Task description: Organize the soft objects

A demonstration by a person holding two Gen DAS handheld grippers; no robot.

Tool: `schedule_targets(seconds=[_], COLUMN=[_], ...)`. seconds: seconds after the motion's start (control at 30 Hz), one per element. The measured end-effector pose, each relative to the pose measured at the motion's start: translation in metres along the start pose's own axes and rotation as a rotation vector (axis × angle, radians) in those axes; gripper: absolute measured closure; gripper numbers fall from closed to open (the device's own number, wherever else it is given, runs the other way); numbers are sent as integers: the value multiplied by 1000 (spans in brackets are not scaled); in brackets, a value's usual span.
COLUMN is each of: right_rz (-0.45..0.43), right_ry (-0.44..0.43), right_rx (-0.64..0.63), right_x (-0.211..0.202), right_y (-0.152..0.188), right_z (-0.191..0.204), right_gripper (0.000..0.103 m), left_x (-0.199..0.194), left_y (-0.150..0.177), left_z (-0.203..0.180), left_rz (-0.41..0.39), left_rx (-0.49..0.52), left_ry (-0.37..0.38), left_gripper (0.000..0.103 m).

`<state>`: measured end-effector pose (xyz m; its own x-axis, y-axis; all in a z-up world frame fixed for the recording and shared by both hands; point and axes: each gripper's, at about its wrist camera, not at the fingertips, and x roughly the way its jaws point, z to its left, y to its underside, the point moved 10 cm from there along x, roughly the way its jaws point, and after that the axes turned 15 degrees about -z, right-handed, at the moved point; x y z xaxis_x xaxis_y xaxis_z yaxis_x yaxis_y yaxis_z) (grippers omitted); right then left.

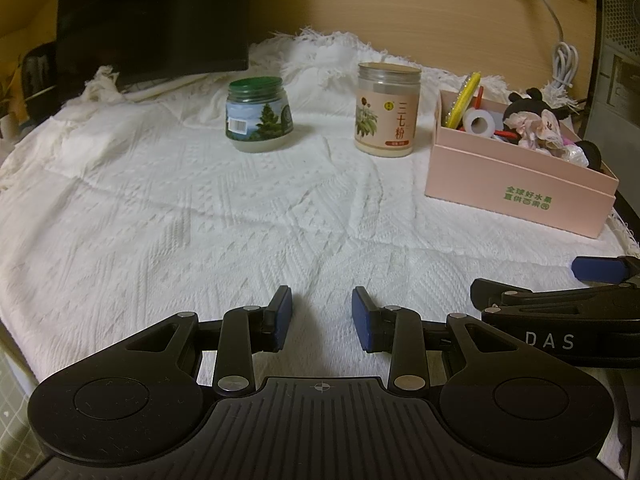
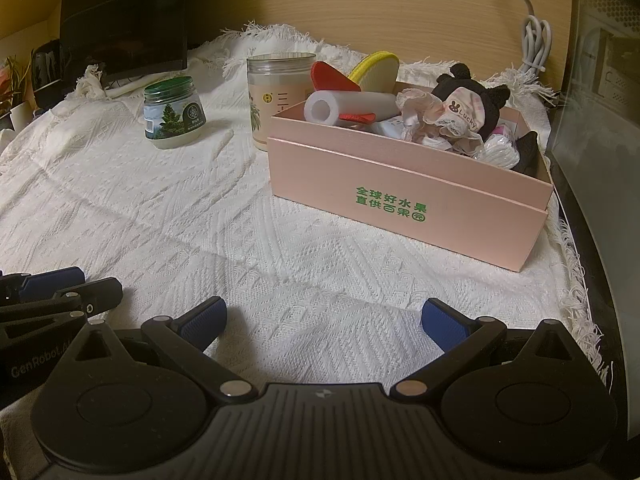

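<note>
A pink cardboard box (image 2: 400,196) stands on the white cloth at the right, also in the left wrist view (image 1: 516,184). It holds soft things: a black plush doll with a "Lucky" bow (image 2: 472,108), a white foam roll (image 2: 344,108), a yellow sponge (image 2: 376,70), a red piece (image 2: 332,78) and lace items. My left gripper (image 1: 322,320) is open and empty, low over the cloth near its front edge. My right gripper (image 2: 324,320) is open wide and empty, in front of the box. The right gripper shows at the right edge of the left wrist view (image 1: 592,296).
A green-lidded jar (image 1: 258,118) and a taller clear tub of pale powder (image 1: 386,110) stand on the cloth at the back. A black monitor (image 1: 152,16) is behind at the left. A white cable (image 1: 564,64) hangs at the back right beside a dark case.
</note>
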<state>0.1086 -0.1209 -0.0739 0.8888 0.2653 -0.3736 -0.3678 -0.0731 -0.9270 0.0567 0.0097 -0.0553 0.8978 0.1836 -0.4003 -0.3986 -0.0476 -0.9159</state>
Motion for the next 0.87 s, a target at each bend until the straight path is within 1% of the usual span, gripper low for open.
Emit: schedule_targets(seconds=[0.87], right_rz=[0], right_ry=[0], right_rx=[-1], right_x=[0], right_y=[0], right_z=[0], right_gripper=[0], left_x=[-2], left_y=[0], left_z=[-3], left_rz=[-11], left_rx=[13], left_ry=[-8], left_gripper=[67])
